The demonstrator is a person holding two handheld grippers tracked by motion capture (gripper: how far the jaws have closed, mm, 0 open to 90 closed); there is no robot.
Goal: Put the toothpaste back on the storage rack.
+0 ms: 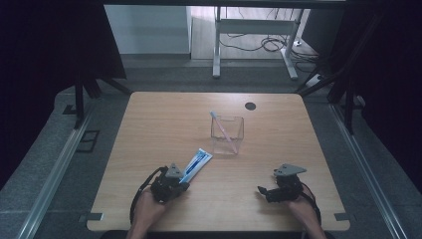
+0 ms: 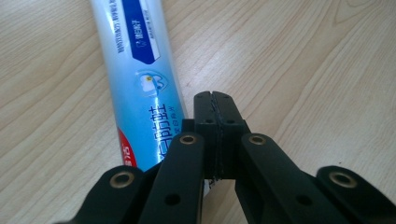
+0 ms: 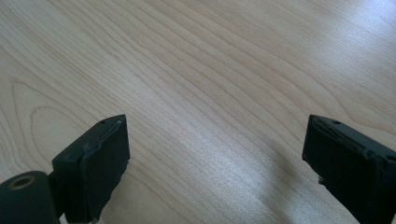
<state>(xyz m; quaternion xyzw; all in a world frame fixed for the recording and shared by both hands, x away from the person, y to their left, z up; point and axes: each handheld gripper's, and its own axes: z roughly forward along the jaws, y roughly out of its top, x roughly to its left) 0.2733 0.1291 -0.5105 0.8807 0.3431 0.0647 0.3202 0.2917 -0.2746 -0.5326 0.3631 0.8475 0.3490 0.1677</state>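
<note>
High view: a wooden table (image 1: 149,124) carries a clear square cup (image 1: 227,135) near its centre, with a pink-handled toothbrush (image 1: 222,131) leaning inside it. At seven o'clock from the cup lies a blue-and-white toothpaste tube (image 1: 197,163). The left gripper (image 1: 169,185) sits at the tube's near end; its own view shows the jaws pressed together on nothing, the tube just beside them at ten o'clock. The right gripper (image 1: 271,192), at five o'clock from the cup, has jaws spread wide over bare wood.

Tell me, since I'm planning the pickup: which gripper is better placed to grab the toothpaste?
Left. The left gripper sits beside the toothpaste tube, jaws shut; the right gripper is open over bare table.
</note>
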